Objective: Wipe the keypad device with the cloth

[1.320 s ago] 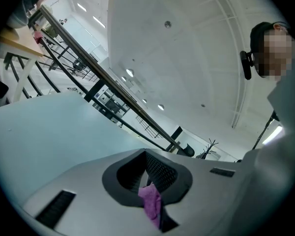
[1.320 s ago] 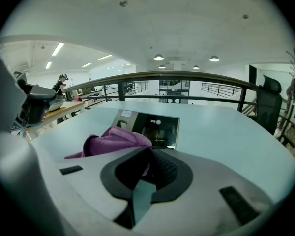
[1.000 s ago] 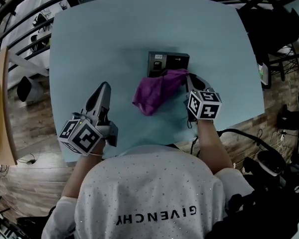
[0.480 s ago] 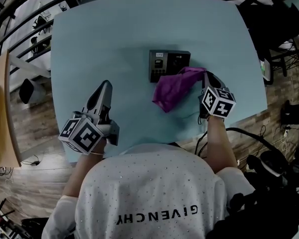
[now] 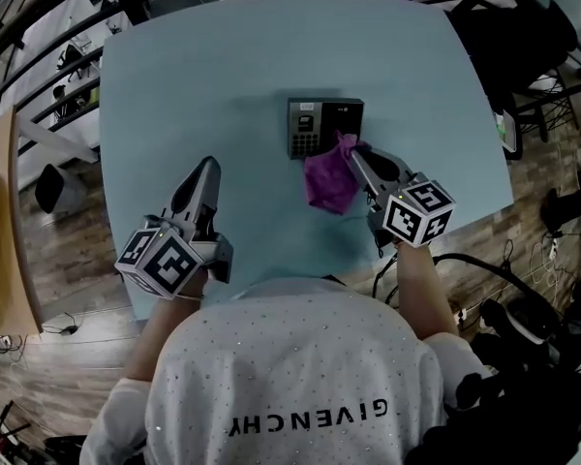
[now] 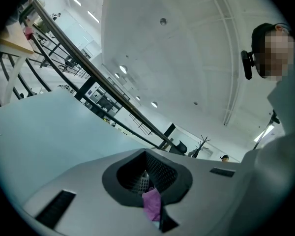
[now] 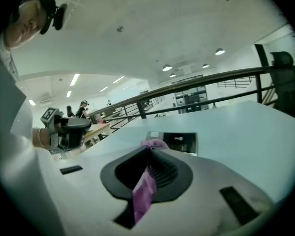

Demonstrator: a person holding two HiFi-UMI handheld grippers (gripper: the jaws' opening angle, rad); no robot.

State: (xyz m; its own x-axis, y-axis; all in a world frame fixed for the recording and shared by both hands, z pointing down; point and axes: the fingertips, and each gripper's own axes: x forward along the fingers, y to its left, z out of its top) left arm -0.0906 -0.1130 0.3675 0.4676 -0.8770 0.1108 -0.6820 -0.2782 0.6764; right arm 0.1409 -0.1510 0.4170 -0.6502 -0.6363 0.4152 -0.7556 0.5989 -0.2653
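Your right gripper (image 5: 354, 152) clamps the cloth (image 5: 327, 177), hiding the keypad's (image 5: 320, 124) 5 o'clock corner.
Table (image 5: 213, 66) open toward 10 o'clock; left gripper (image 5: 209, 166) pinches a purple scrap (image 6: 151, 203).

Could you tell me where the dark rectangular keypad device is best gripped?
Probably its left end, jaws spanning the near and far edges, from the left: the dark rectangular keypad device lies flat, and the purple cloth in the right gripper crowds its right side.

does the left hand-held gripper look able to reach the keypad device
Probably yes: bare table lies between the left hand-held gripper and keypad device; cloth and right hand-held gripper crowd its near right corner.
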